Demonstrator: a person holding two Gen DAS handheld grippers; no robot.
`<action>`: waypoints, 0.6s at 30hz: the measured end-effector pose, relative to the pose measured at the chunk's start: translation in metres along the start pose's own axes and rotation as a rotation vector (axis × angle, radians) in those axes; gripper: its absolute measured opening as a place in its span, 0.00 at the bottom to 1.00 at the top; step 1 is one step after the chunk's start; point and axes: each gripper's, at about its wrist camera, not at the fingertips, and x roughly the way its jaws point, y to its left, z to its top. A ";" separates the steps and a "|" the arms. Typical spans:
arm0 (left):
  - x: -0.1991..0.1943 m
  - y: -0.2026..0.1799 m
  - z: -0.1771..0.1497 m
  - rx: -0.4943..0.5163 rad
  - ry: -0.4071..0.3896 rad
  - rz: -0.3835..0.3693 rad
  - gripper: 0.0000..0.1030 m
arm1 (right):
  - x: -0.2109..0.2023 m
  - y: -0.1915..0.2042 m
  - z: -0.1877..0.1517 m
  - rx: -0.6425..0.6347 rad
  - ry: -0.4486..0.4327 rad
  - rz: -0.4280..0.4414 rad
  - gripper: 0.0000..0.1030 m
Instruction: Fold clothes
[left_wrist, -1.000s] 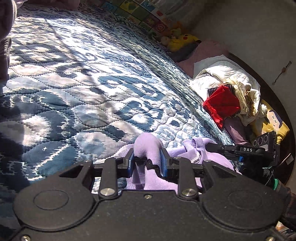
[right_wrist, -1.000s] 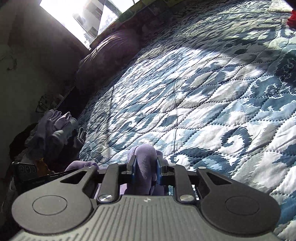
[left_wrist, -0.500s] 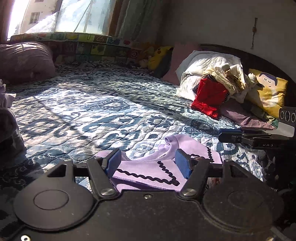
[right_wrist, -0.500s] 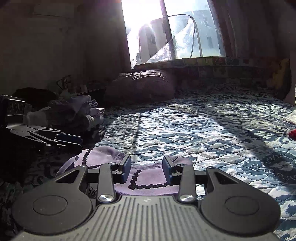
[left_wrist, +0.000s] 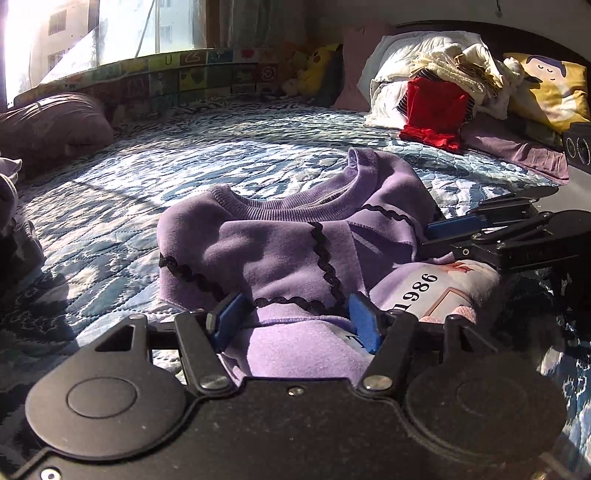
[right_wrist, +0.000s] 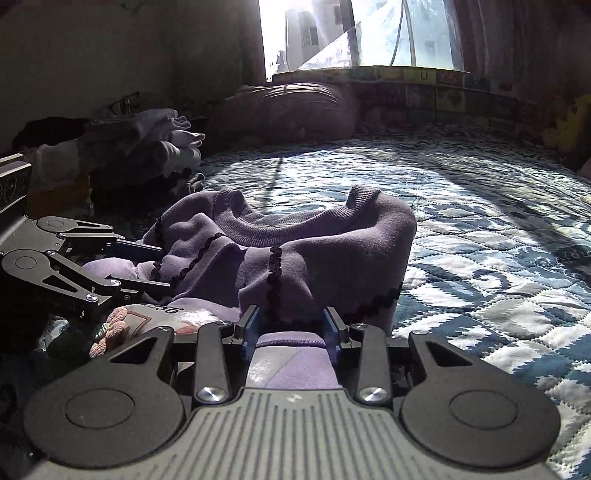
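My left claw (left_wrist: 295, 323) is spread wide, its blue pads clear of the cloth, gripping nothing. My right claw (right_wrist: 291, 326) is spread too, though less wide, and grips nothing; the sweater's folded edge lies between its fingers.

The sweater (left_wrist: 291, 251) is purple with black wavy trim. It lies on the quilt (left_wrist: 184, 166) just ahead of both claws, its upper part doubled back toward me so the ribbed collar stands up in a loop. Under that fold, near me, a white print reading "1986" (left_wrist: 424, 288) shows on the lower layer. From the left view my right claw reaches in from the right side, touching the sweater's edge; from the right view my left claw comes in from the left the same way.

No box or basket shows. Loose clothes sit in heaps: a pile (left_wrist: 454, 81) of white and cream cloth with a red garment (left_wrist: 436, 110) hanging down its front, by the yellow pillow (left_wrist: 550, 92) at the headboard; another stack (right_wrist: 140, 144) of pale clothes at the quilt's opposite side, well apart from the sweater.
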 end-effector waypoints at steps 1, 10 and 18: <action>-0.002 -0.002 0.002 0.003 0.003 0.006 0.60 | -0.002 0.003 0.005 -0.015 0.010 -0.013 0.35; -0.068 -0.039 0.020 0.035 -0.105 0.054 0.58 | -0.065 0.052 0.014 -0.224 -0.132 -0.118 0.35; -0.037 -0.037 -0.016 -0.125 -0.021 0.071 0.56 | -0.026 0.038 -0.010 -0.056 -0.003 -0.083 0.37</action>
